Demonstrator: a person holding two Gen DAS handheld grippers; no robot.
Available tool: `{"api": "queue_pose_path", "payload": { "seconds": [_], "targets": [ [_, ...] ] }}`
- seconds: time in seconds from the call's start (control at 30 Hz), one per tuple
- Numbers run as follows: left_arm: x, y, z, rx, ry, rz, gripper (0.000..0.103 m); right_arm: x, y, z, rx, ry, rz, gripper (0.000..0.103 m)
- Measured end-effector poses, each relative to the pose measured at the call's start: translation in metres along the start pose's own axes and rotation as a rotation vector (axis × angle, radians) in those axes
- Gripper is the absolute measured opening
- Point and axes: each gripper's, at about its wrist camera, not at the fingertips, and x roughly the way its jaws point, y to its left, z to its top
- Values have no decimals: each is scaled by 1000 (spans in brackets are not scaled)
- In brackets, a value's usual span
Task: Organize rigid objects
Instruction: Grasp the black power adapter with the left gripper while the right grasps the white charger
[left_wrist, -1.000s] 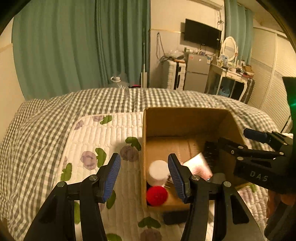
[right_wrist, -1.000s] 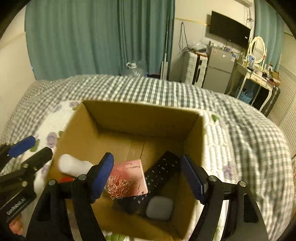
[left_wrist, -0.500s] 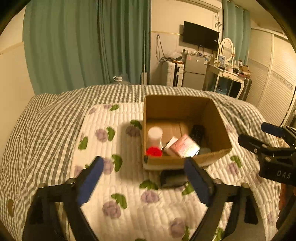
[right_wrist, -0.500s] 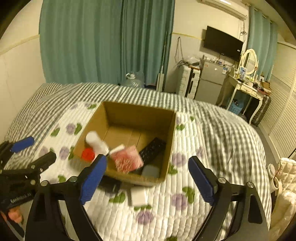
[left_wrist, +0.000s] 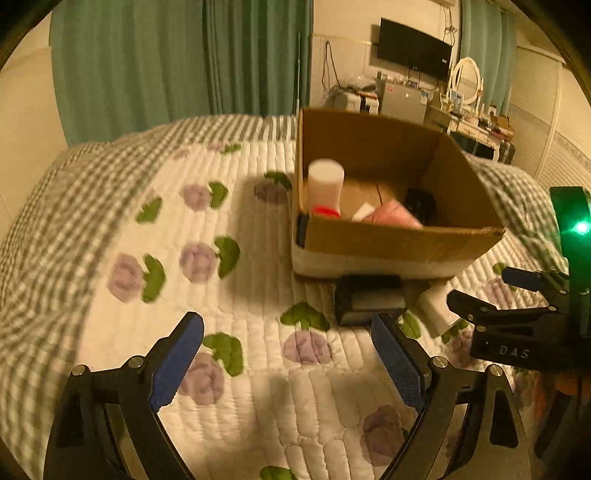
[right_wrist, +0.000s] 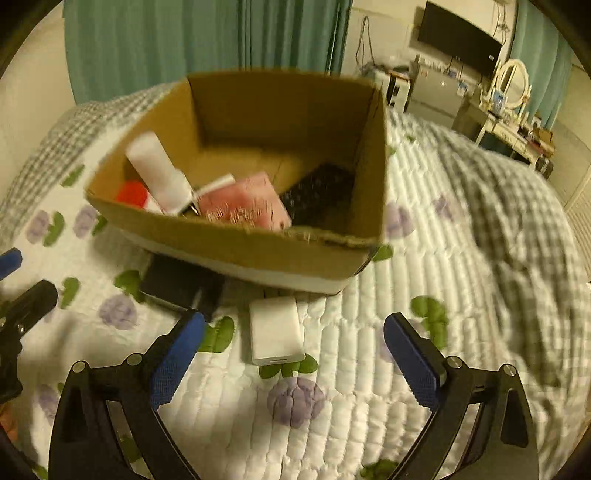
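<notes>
As seen from the left wrist, the left gripper (left_wrist: 288, 354) hangs released and empty, black case (left_wrist: 369, 301) ahead-right against the box (left_wrist: 388, 243). Right wrist: right gripper (right_wrist: 293, 352) released, straddling the white block (right_wrist: 275, 330), likely for pickup.

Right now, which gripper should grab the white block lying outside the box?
Probably the right gripper. The white block lies just ahead between its open jaws, near the cardboard box. The left gripper is open too, but faces the black object; the block sits off to its right.
</notes>
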Motion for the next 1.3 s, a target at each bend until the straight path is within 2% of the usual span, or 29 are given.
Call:
{"api": "queue_pose_path", "payload": {
  "seconds": [0.07,0.13,0.2,0.27,0.33,0.43,0.47,0.5,0.53,0.7,0.9,1.03,1.3],
  "targets": [
    [9,-1,-5,3,14,-8,94,14,-2,-4,7,20,18,97],
    [15,-4,-8,13,22,-4,94,22,-4,-7,15,35,31,88],
    [20,-7,-9,25,29,4,94,30,-4,-10,14,55,43,87],
    [24,-9,-11,31,35,6,94,39,-4,-12,10,74,41,82],
    [26,-11,-12,33,38,5,94,47,-6,-13,21,93,53,71],
    [26,-14,-13,48,42,11,94,56,-6,-13,26,120,58,61],
    [26,-15,-13,53,42,15,94,57,-6,-13,23,120,64,54],
    [25,-17,-13,57,41,17,94,55,-5,-13,18,115,79,44],
    [25,-17,-13,59,40,17,94,54,-4,-14,13,111,88,41],
    [26,-28,-10,69,40,2,94,41,-4,-19,6,85,47,40],
    [40,-48,-5,96,47,-15,94,11,-29,-24,112,12,-8,40],
    [55,-58,-3,102,61,-19,94,13,-37,-24,153,16,-5,40],
    [82,-72,5,109,83,-45,94,22,-34,-16,156,31,-4,40]
  ]
}}
